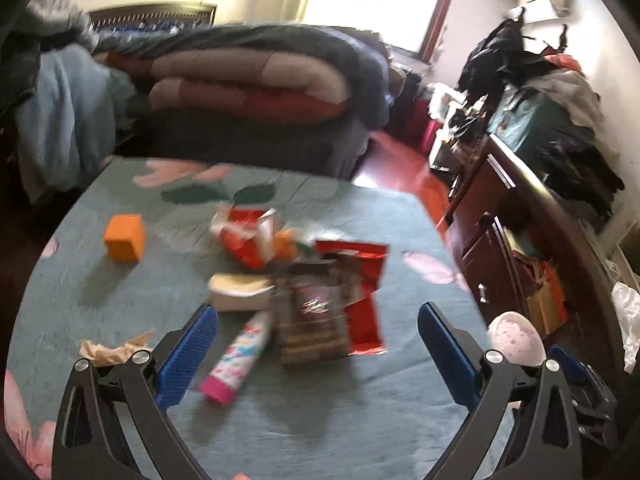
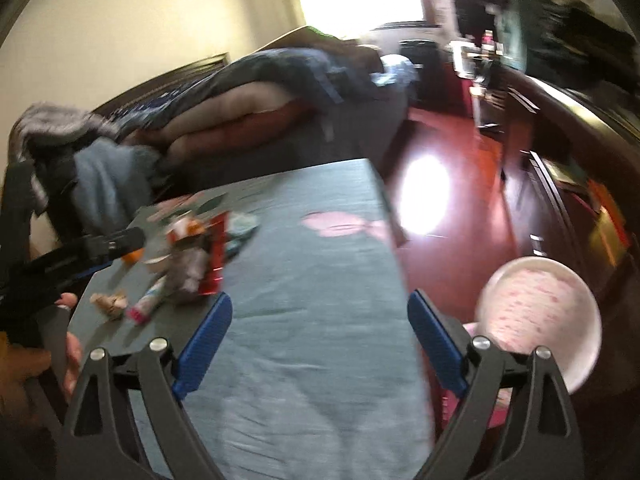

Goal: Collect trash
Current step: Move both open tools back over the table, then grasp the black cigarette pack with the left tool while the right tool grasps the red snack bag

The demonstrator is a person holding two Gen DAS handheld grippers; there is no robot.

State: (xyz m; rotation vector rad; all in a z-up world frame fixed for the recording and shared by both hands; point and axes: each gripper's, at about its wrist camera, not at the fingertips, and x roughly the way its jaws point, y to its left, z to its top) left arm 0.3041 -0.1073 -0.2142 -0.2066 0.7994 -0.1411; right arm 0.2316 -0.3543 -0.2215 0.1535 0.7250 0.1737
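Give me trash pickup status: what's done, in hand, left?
Done: nothing visibly collected. In hand: nothing; left gripper and right gripper are both open. Left: red wrappers, pink tube, crumpled paper on the table. The pink bin sits beside it.

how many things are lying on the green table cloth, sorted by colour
Orange: 1, the orange cube
Red: 2, the red-and-white crumpled wrapper and the flat red packet
Dark brown: 1, the brown snack bag
White: 1, the white pack
Pink-capped: 1, the tube
Tan: 1, the crumpled paper
Total: 7
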